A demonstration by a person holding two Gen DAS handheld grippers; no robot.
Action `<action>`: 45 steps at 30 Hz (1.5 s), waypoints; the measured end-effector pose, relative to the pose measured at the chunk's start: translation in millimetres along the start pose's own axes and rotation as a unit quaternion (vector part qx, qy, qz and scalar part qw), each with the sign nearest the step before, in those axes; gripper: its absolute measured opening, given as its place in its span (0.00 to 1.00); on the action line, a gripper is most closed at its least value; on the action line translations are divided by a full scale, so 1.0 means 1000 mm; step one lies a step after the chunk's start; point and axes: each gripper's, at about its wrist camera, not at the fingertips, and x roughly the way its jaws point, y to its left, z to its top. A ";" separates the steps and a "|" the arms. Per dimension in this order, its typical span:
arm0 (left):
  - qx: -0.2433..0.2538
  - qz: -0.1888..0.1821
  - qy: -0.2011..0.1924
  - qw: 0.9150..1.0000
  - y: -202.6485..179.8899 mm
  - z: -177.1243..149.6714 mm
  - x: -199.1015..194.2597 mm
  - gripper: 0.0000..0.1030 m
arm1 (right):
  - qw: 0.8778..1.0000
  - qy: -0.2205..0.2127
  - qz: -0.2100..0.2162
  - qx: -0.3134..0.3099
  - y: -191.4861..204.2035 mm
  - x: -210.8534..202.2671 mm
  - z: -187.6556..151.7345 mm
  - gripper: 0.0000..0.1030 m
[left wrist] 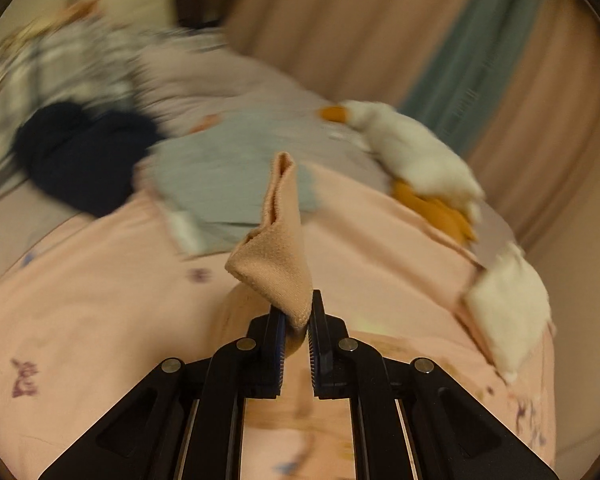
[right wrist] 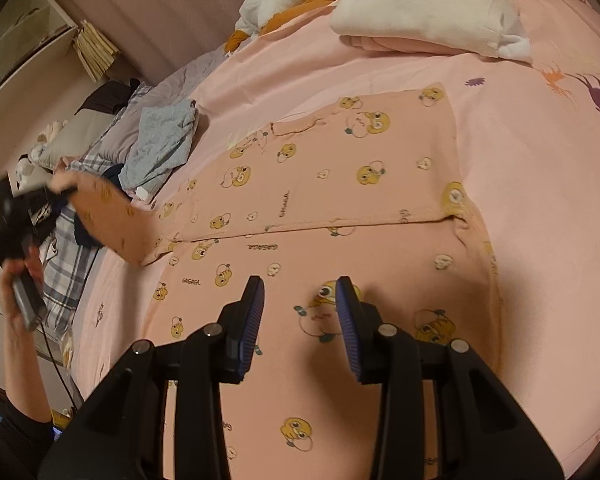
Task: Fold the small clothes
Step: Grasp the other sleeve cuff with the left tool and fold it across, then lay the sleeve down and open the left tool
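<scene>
A pink garment printed with yellow cartoon faces lies spread flat on the pink bedsheet. My left gripper is shut on a bunched corner of that pink garment, held up above the bed. In the right wrist view the left gripper holds the garment's left sleeve raised off the bed, with a person's hand behind it. My right gripper stands open just over the garment's lower half, nothing pinched between its fingers.
A grey garment and a dark navy one lie crumpled at the bed's far left by a plaid cloth. A white plush goose and a folded white blanket sit at the far edge. Curtains hang behind.
</scene>
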 end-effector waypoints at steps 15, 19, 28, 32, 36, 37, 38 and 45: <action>0.202 -0.024 0.189 0.961 -0.195 -0.168 0.112 0.40 | 0.996 -0.034 0.002 0.080 -0.063 -0.032 -0.008 0.45; 0.209 -0.051 0.218 0.952 -0.191 -0.185 0.111 0.65 | 0.995 -0.039 0.010 0.090 -0.065 -0.031 -0.003 0.49; 0.151 -0.065 0.168 0.972 -0.117 -0.145 0.067 0.76 | 0.994 -0.026 0.064 0.081 -0.033 0.010 0.036 0.49; 0.113 -0.034 0.159 0.980 -0.070 -0.139 0.060 0.76 | 0.995 -0.004 0.061 0.084 -0.019 0.043 0.062 0.48; 0.070 -0.012 0.168 0.983 -0.025 -0.139 0.053 0.76 | 0.992 0.056 0.019 0.112 -0.020 0.093 0.075 0.36; 0.059 -0.007 0.168 0.984 -0.015 -0.139 0.051 0.76 | 0.991 0.064 0.017 0.118 -0.021 0.099 0.075 0.23; 0.047 0.000 0.168 0.985 -0.005 -0.138 0.050 0.76 | 0.991 0.067 0.006 0.114 -0.018 0.104 0.075 0.12; -0.009 0.027 0.153 0.988 0.051 -0.122 0.037 0.76 | 0.998 -0.031 -0.013 0.056 0.000 0.042 0.097 0.06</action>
